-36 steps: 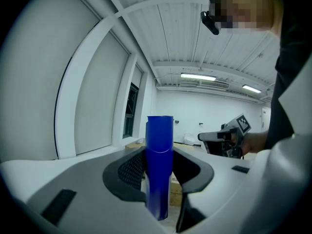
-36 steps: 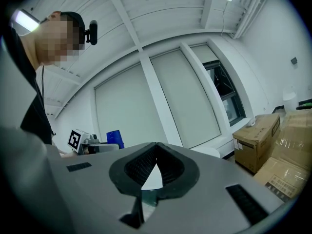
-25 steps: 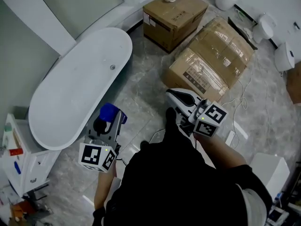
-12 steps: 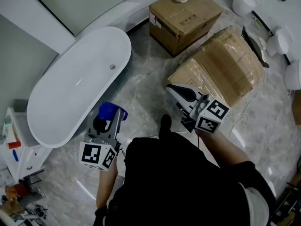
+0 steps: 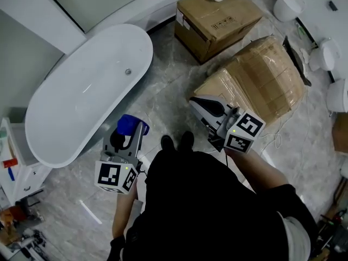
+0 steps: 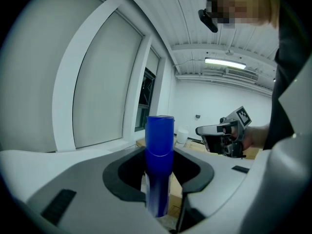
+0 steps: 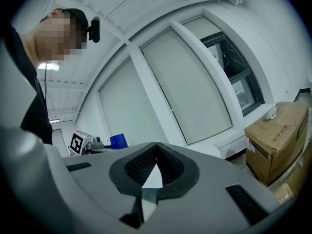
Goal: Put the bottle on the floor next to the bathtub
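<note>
A blue bottle (image 5: 129,125) stands upright between the jaws of my left gripper (image 5: 129,134), held in the air above the grey marble floor just off the near right side of the white bathtub (image 5: 87,91). In the left gripper view the bottle (image 6: 159,165) fills the gap between the dark pads, and the left gripper (image 6: 160,152) is shut on it. My right gripper (image 5: 193,103) hangs over the floor near the wrapped box; its jaws (image 7: 156,147) are shut with nothing between them. From the right gripper view the bottle's blue top (image 7: 118,141) shows at far left.
Two cardboard boxes (image 5: 217,12) (image 5: 255,86) lie to the right of the tub. White toilets (image 5: 288,4) line the right wall. A white cabinet (image 5: 16,167) stands by the tub's near end. Cables (image 5: 283,129) trail on the floor. The person's shoes (image 5: 176,143) are between the grippers.
The view has swung a little, and both shoes now stand side by side. The left gripper keeps the bottle in nearly the same spot beside the tub. The right gripper has barely moved.
</note>
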